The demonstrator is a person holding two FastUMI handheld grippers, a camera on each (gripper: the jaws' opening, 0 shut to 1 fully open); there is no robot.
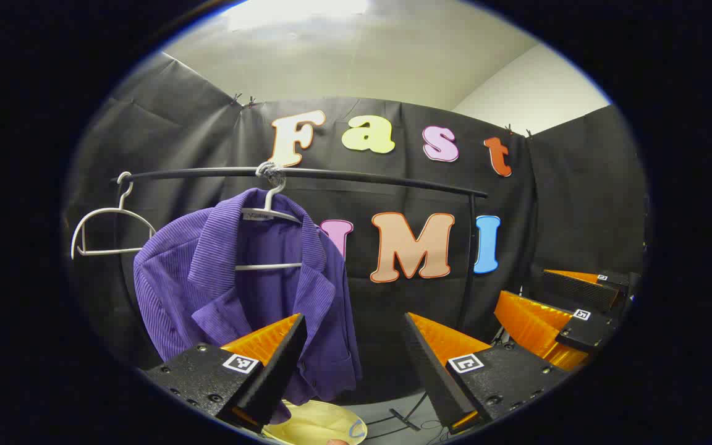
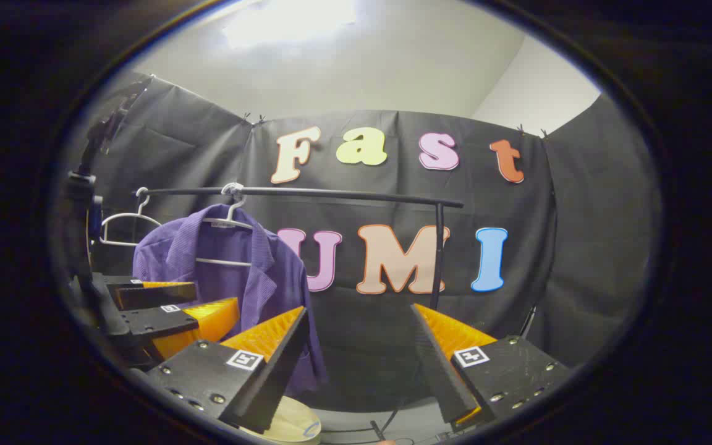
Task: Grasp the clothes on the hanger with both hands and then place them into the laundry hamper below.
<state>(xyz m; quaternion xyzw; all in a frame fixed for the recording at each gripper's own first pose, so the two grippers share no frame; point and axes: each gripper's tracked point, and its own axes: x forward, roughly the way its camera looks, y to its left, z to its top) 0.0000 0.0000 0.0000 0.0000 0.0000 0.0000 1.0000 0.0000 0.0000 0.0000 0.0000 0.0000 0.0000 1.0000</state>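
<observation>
Purple shirt [image 1: 251, 290] hangs on a white hanger [image 1: 269, 213] under the rail [image 1: 356, 178]. It looks soft, light, floppy. Best to pinch the shoulders. Left gripper [image 1: 353, 352] & right gripper [image 2: 356, 346]: fingers spread wide, holding nothing. Hamper [image 1: 319, 426] is below the shirt.

A black clothes rail [image 1: 362, 178] runs across in front of the cloth wall, held up by a thin upright post [image 1: 470, 247] at one end. A bare white hanger [image 1: 105, 225] hangs near the other end (tilted a little). Cables [image 1: 415, 414] lie on the grey floor below.
</observation>
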